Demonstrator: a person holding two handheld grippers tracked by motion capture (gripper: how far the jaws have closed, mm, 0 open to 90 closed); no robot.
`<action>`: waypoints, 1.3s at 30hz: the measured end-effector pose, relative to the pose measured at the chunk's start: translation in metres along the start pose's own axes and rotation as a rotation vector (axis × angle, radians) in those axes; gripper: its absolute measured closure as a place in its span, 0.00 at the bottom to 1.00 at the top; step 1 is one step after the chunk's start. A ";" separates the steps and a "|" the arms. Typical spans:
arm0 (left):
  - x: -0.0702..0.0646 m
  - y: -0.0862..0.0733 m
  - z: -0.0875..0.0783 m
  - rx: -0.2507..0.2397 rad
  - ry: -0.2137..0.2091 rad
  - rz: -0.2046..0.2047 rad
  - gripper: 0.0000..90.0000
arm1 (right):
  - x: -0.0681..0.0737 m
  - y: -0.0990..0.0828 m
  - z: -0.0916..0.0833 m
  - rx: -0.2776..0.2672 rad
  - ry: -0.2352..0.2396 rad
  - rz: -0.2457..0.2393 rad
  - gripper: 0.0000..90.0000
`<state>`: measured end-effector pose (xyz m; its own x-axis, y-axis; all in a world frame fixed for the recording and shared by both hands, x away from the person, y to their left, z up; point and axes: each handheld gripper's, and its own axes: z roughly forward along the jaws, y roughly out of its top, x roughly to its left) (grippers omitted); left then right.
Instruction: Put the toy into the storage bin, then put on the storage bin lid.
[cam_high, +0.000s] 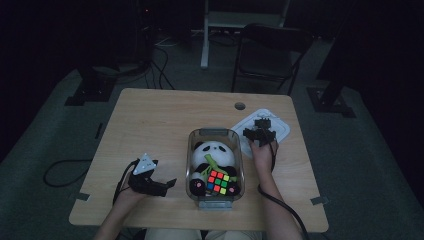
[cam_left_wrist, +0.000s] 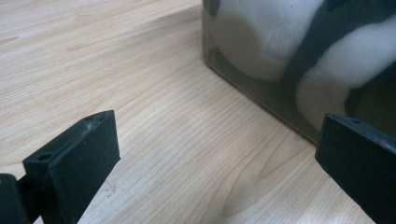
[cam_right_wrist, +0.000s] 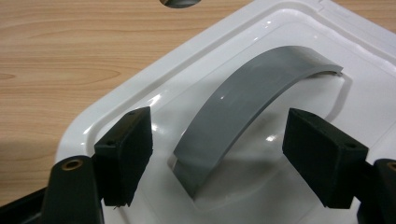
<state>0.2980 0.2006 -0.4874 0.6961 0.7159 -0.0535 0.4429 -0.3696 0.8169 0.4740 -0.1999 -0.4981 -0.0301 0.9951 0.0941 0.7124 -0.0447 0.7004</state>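
On the right half of the worktop (cam_high: 160, 115), my right tool (cam_high: 260, 133) hangs over the white lid (cam_high: 281, 125), the right hand (cam_high: 263, 156) stretched forward with the forearm rising from the near edge. Seen in the right gripper view, its jaws stand apart on either side of the lid's grey arched handle (cam_right_wrist: 243, 116), pads clear of it and gripping nothing. My left tool (cam_high: 159, 186) lies low near the front left of the worktop, the left hand (cam_high: 131, 192) behind it and the jaws aimed sideways toward the clear container (cam_high: 215, 200). From the left gripper view, these jaws are spread wide over bare wood, empty, with the container's wall just ahead. Inside the container sit a plush panda (cam_high: 210, 152) and a colour cube (cam_high: 218, 182), the lid lying just beside its far right corner.
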 end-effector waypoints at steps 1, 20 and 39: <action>-0.001 0.001 0.000 -0.006 0.006 0.002 0.00 | 0.000 0.000 0.001 0.002 -0.004 0.002 0.30; 0.001 0.006 0.011 -0.022 0.000 -0.006 0.01 | -0.014 -0.007 -0.002 0.008 0.041 0.041 0.70; -0.006 0.020 0.015 -0.034 -0.005 0.012 0.01 | -0.074 -0.033 -0.056 0.071 0.311 -0.084 0.78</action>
<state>0.3109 0.1800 -0.4797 0.7040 0.7087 -0.0466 0.4151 -0.3574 0.8366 0.4135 -0.2767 -0.4886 -0.2956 0.9201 0.2570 0.7452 0.0537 0.6646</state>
